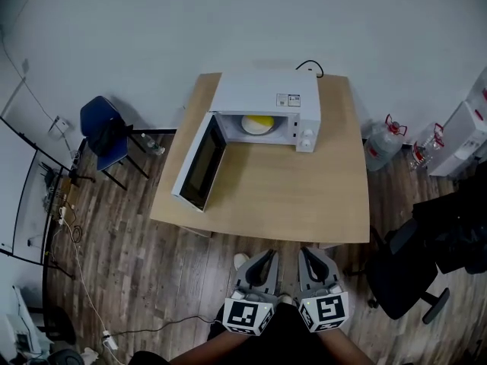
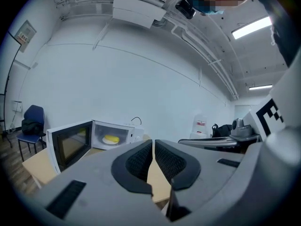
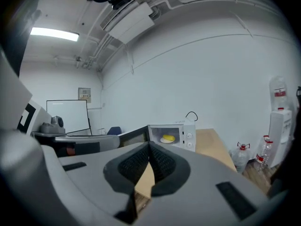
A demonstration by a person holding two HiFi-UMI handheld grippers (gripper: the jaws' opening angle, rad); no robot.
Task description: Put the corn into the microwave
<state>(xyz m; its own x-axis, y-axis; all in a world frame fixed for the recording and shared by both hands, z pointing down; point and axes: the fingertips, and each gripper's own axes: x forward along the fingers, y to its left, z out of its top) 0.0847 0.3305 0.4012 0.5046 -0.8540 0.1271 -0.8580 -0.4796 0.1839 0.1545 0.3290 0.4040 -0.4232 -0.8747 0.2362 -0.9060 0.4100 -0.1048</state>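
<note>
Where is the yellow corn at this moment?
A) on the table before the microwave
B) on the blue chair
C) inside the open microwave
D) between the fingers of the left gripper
C: the corn lies inside the microwave, whose door stands open.

Open door juts across microwave mouth's left.

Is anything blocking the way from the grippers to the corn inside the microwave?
Nothing visible does. The microwave door is swung open, the corn lies on a plate inside, and only bare table lies between it and the left gripper and right gripper, both shut and empty.
</note>
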